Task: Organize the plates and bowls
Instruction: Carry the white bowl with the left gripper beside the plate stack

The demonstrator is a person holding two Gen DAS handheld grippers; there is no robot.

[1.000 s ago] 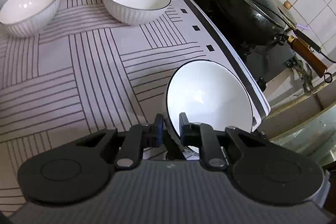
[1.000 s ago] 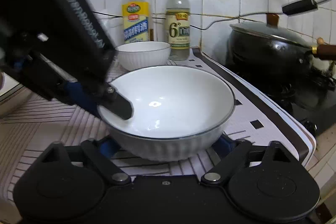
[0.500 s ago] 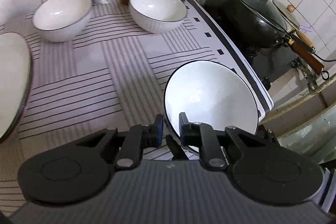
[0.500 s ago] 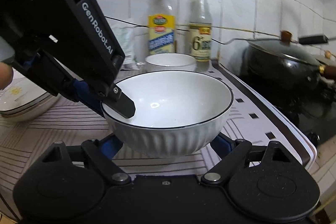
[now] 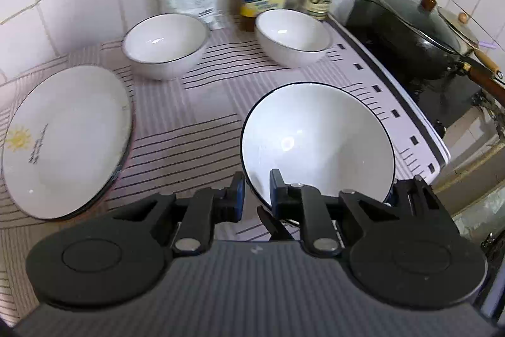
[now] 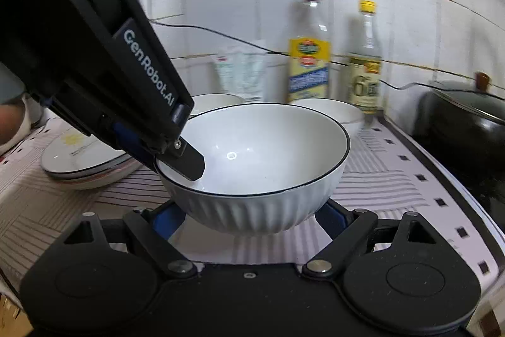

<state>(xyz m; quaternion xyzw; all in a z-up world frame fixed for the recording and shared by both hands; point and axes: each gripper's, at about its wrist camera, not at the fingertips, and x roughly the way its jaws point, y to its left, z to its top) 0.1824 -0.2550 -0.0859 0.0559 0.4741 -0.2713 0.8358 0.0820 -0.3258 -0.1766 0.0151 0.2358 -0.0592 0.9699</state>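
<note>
White wall tiles back a counter under a striped mat (image 5: 202,128), and both grippers hold one white bowl (image 5: 315,141) above it; the left gripper (image 5: 256,195) is clamped on the near rim, one finger inside the bowl and one outside, while the right gripper (image 6: 252,210) has its jaws spread wide around the ribbed underside, each blue pad against a flank of the bowl

Only the left wrist view looks down into the scene: ahead and left of its fingers lies a plate with a sun motif (image 5: 66,141), beyond it a second bowl (image 5: 165,45), and straight ahead a third bowl (image 5: 293,37), all resting on the mat and well apart from the held one; the black wok (image 5: 413,37) and its lid knob sit ahead and right, past the mat's edge

Only the right wrist view shows the bowl's ribbed outer wall and the left gripper's body coming in from the upper left, its black fingertip (image 6: 189,163) lying inside the rim; it also shows that the plate to the left tops a small stack (image 6: 85,169); two bottles (image 6: 309,52) stand against the wall straight ahead, behind the bowl, with a white pouch (image 6: 241,75) beside them
</note>
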